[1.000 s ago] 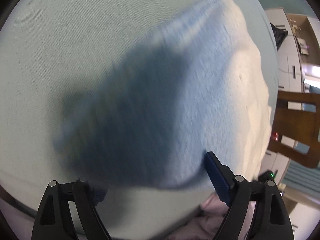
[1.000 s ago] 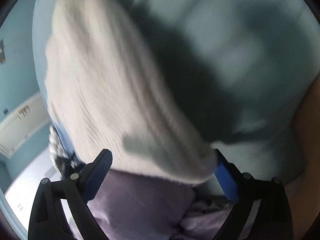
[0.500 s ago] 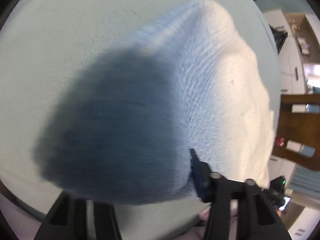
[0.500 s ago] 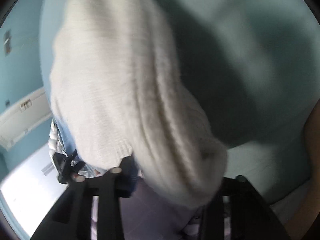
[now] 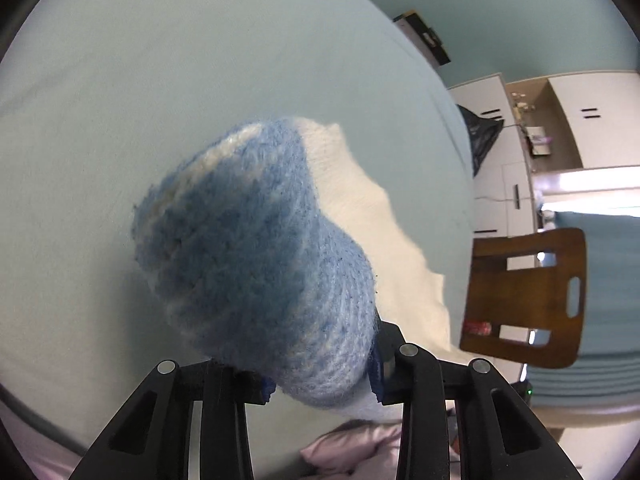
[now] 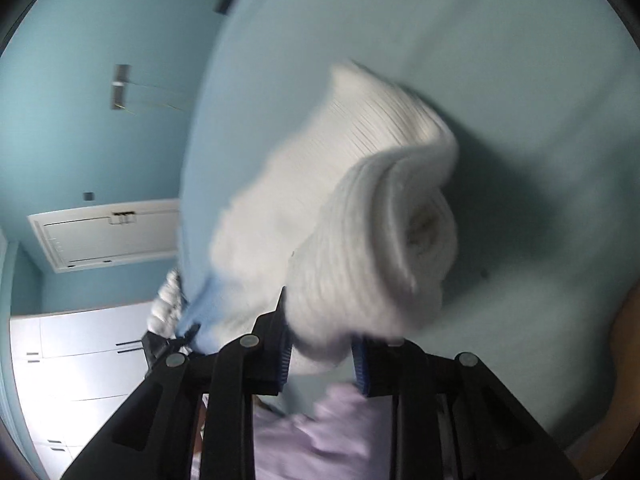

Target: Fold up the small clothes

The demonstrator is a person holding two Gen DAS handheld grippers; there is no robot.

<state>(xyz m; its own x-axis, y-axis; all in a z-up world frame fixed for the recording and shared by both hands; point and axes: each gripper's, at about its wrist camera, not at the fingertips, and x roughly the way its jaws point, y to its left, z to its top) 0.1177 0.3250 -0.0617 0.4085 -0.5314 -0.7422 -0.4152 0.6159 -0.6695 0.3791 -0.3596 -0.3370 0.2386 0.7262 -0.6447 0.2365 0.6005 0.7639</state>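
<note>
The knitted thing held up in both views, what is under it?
Under the blue-and-white knit lies pale green sheet and, nearer, lilac cloth; what it covers stays hidden.

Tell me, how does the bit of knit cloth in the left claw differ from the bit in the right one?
The end in the left gripper is the blue end of the knit; the end in the right gripper is the white end. The blue end looks fuzzy and bunched; the white end is ribbed and curled into a roll. Both grippers' jaws have just been closing, and each now pinches its end, lifted above the pale green sheet.
</note>
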